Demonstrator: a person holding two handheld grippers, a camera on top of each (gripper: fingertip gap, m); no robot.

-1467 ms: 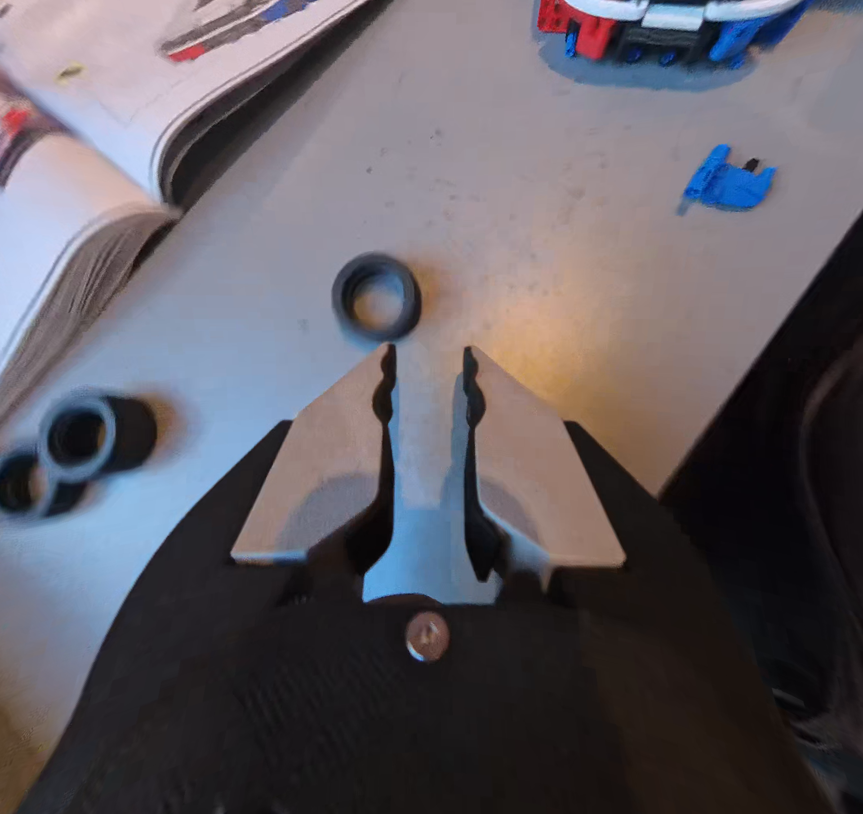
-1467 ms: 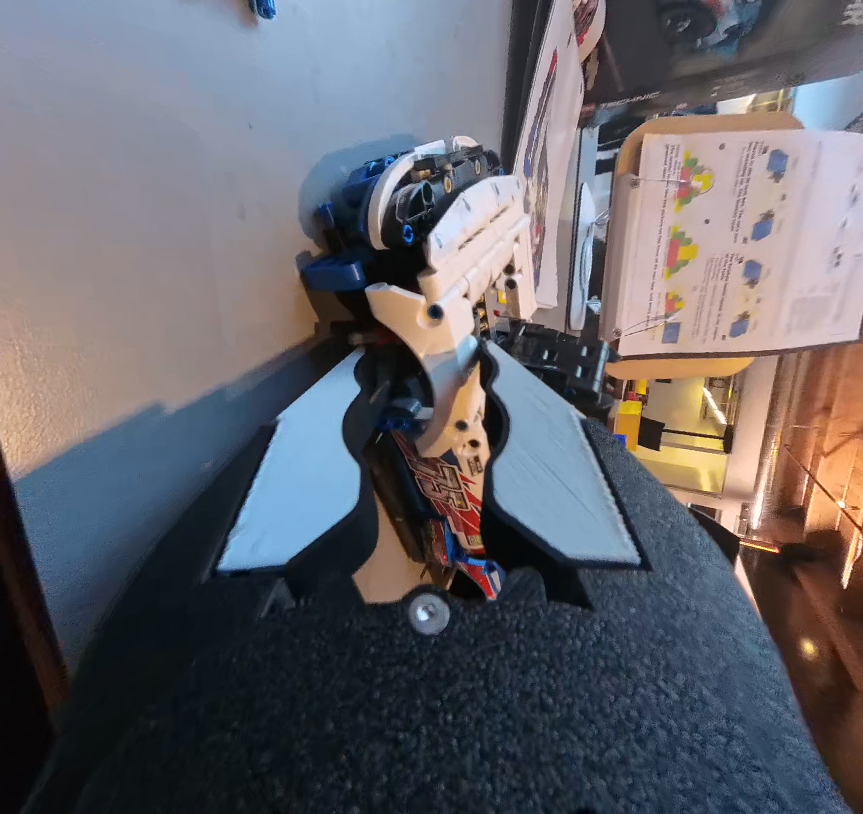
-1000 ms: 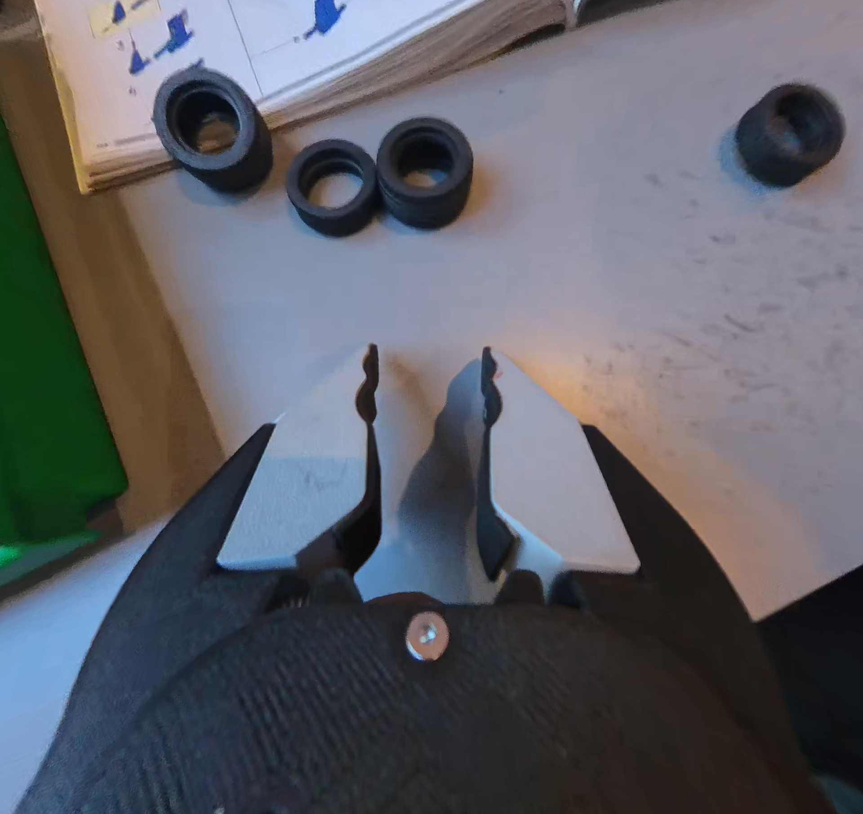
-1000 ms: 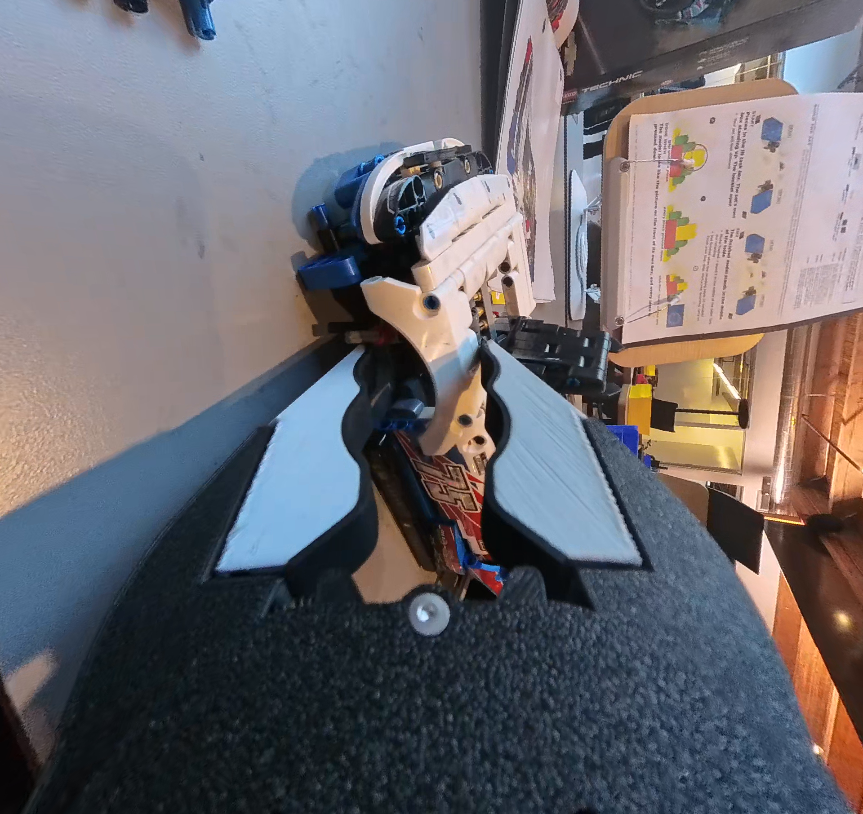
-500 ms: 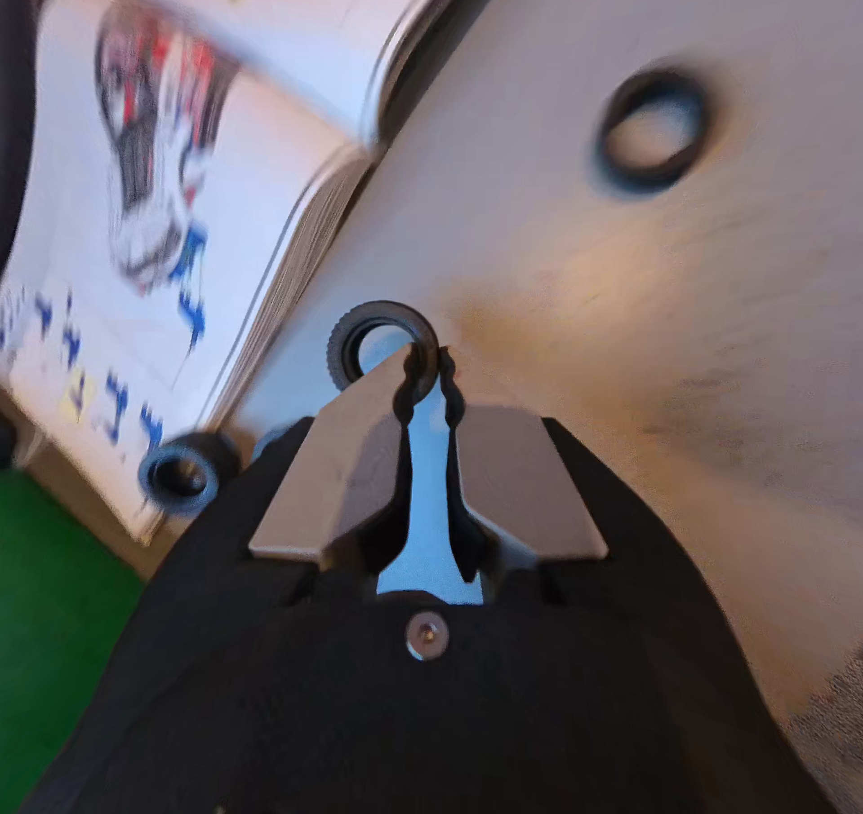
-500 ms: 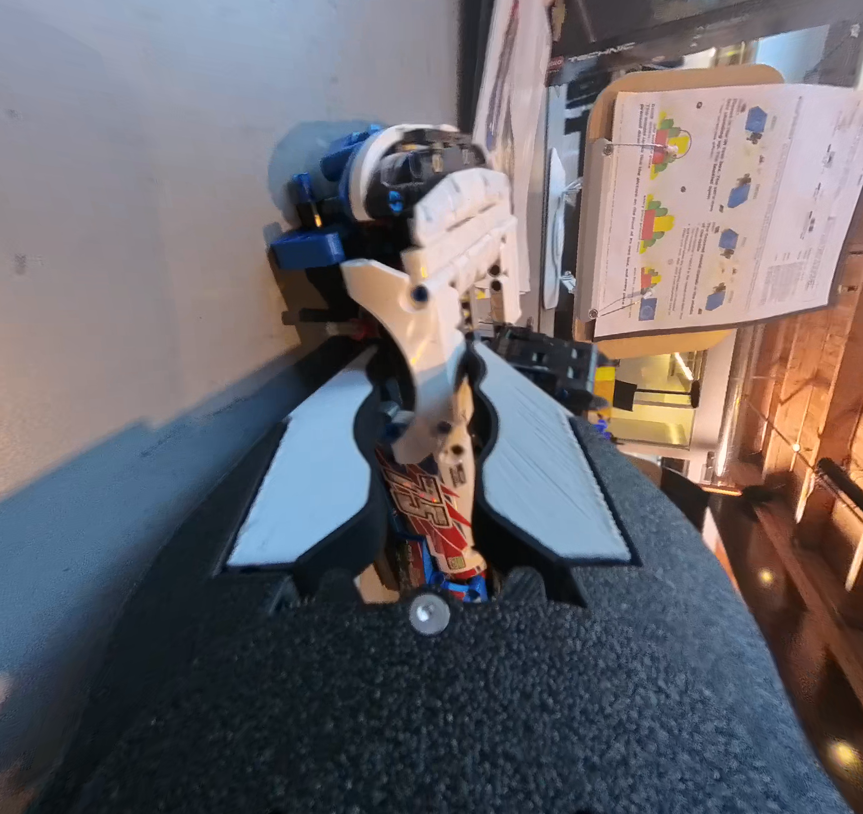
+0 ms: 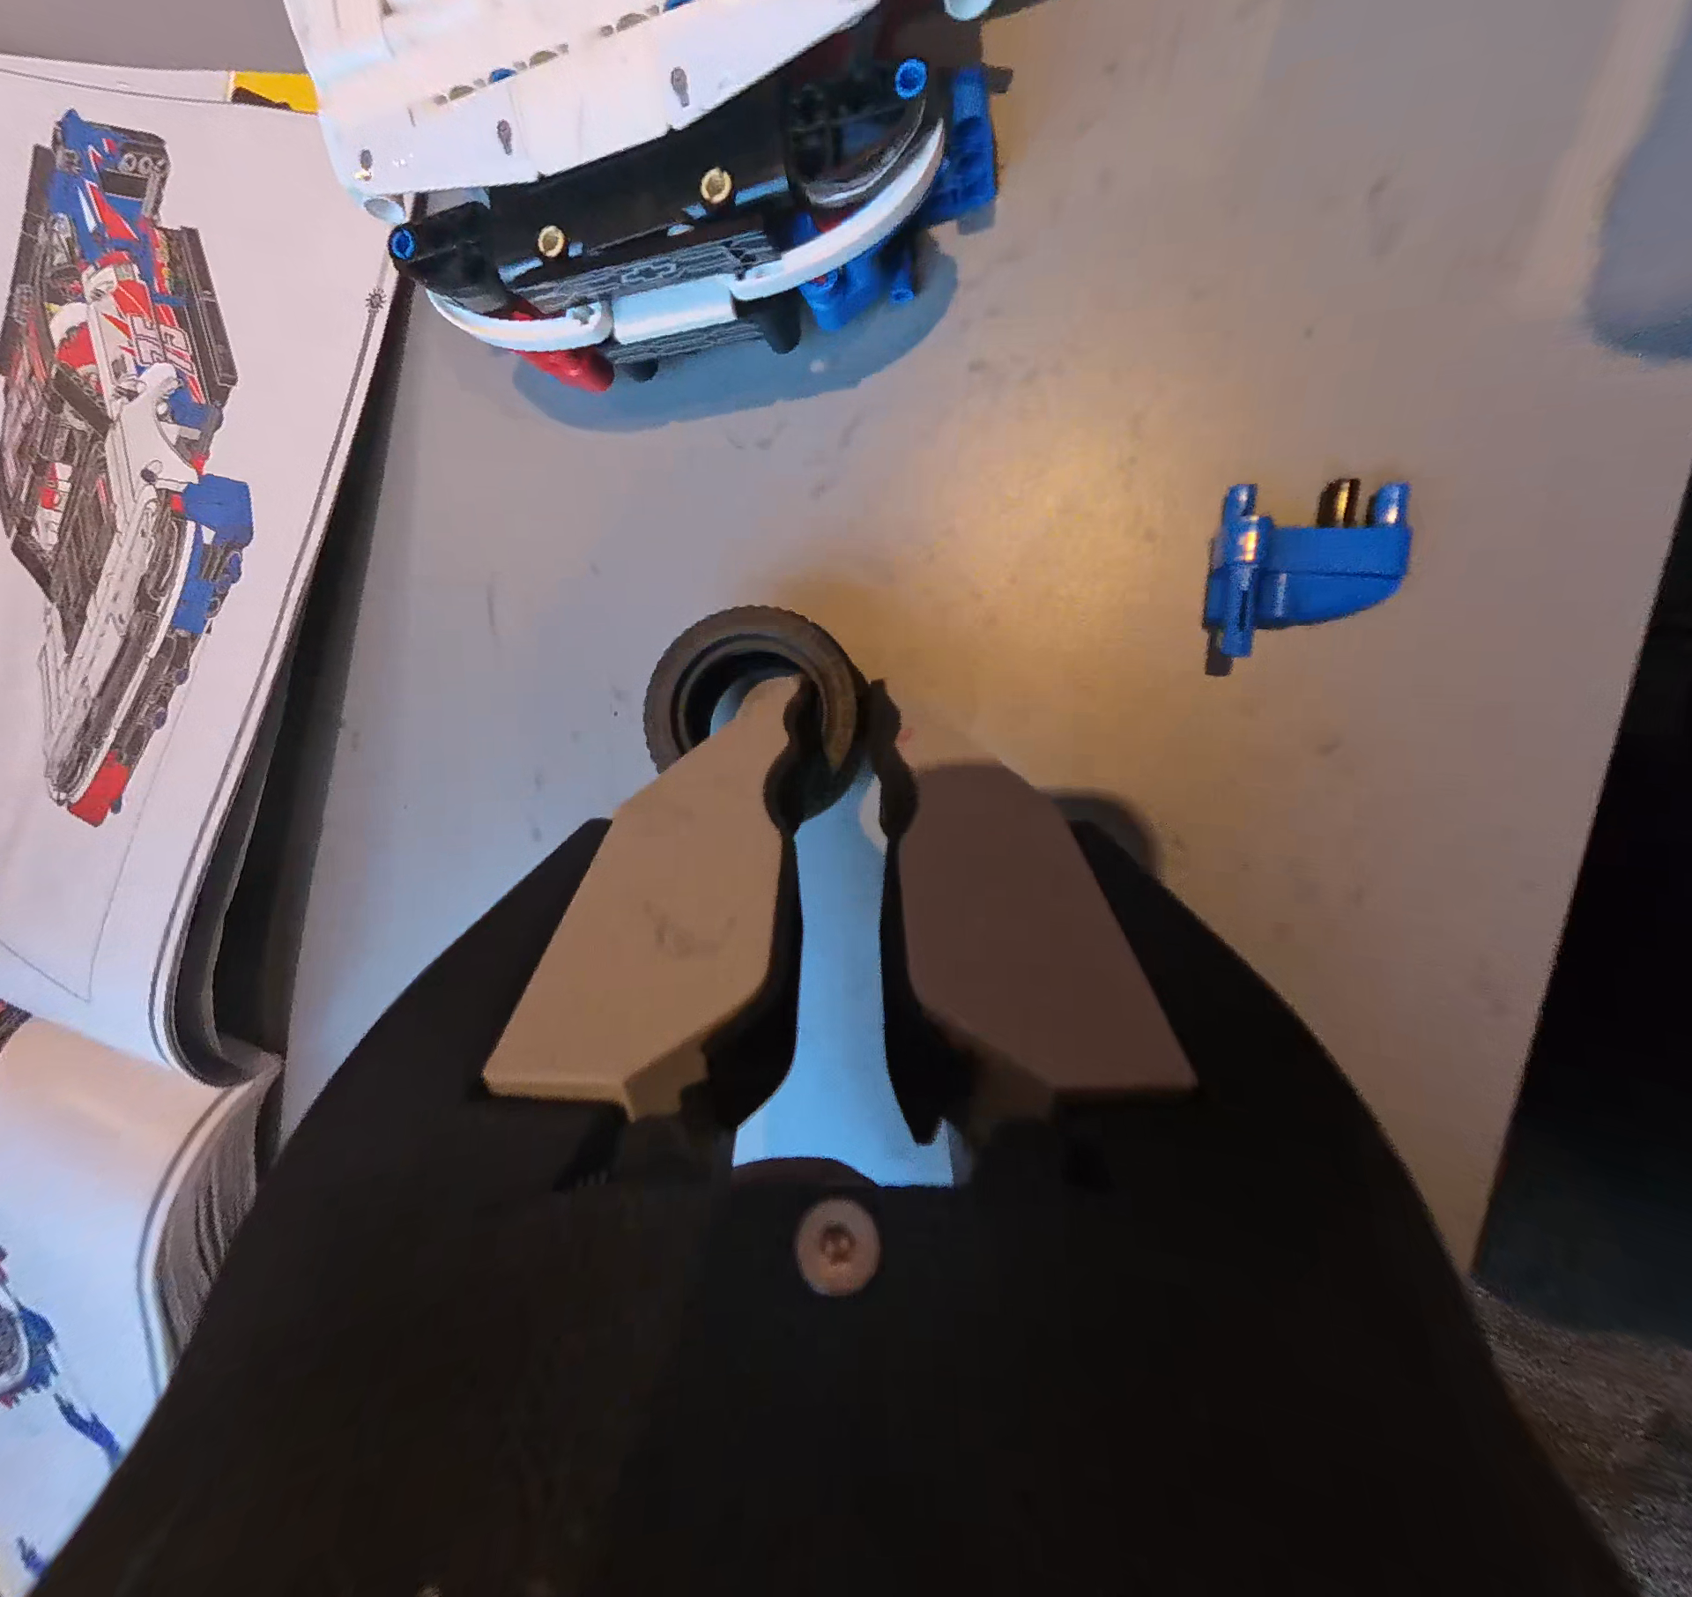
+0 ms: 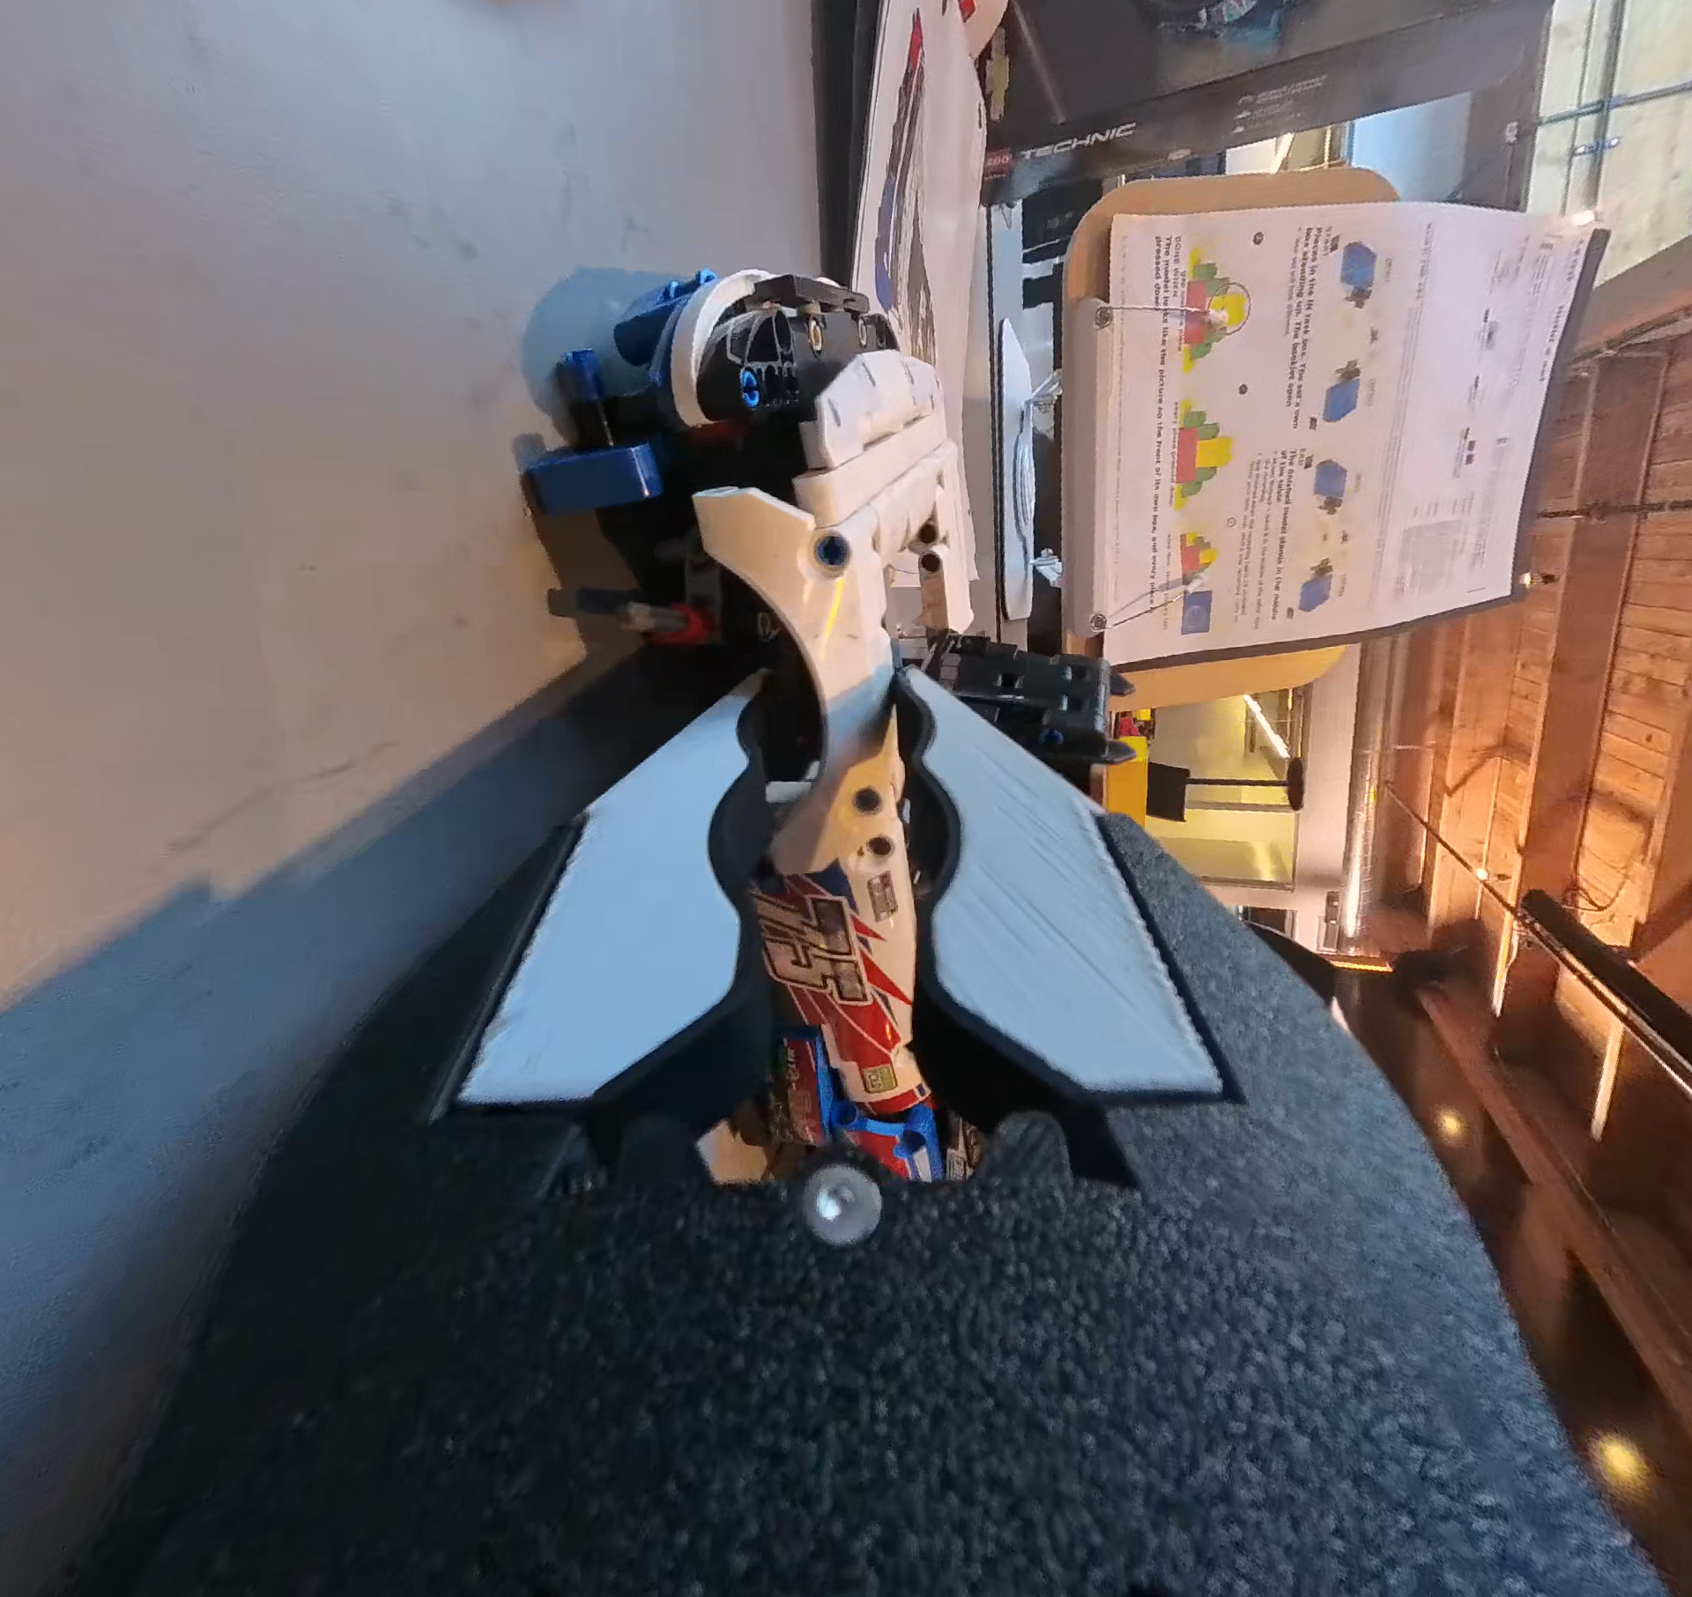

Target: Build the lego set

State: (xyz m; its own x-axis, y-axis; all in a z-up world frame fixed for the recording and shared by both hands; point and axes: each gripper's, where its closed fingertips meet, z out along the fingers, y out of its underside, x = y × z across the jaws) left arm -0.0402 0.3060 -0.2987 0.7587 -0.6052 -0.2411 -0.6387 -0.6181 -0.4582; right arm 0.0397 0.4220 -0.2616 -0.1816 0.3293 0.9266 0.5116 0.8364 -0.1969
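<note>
The left gripper [image 7: 831, 733] has its jaws clamped on the wall of a black tyre [image 7: 732, 683], one tip inside the ring and the other outside, the same pinch as half a second ago; but then the tyre sat close to the open manual [image 7: 174, 491] with a second tyre farther up the table, and now the view has swung so that the tyre is held over the grey table [image 7: 1053, 381] with the car [image 7: 659, 134] straight ahead of it. The car's nose, with white hood panels, a black grille and blue and red pins, fills the top of the left wrist view, well apart from the tyre. A loose blue part [image 7: 1305, 559] lies on the table to the right, and the manual lies to the left, its page showing a drawing of the model. The right gripper [image 8: 829, 729] keeps its jaws closed on the car [image 8: 824, 564], gripping the white side panel with the red and blue sticker, much as in the earlier frames, though the car now sits slightly higher in the right wrist view. It rests against the table [image 8: 366, 271], which stands on edge in this tilted view. Beyond it a clipped instruction sheet [image 8: 1328, 436] and a dark box [image 8: 1236, 5] stand.
</note>
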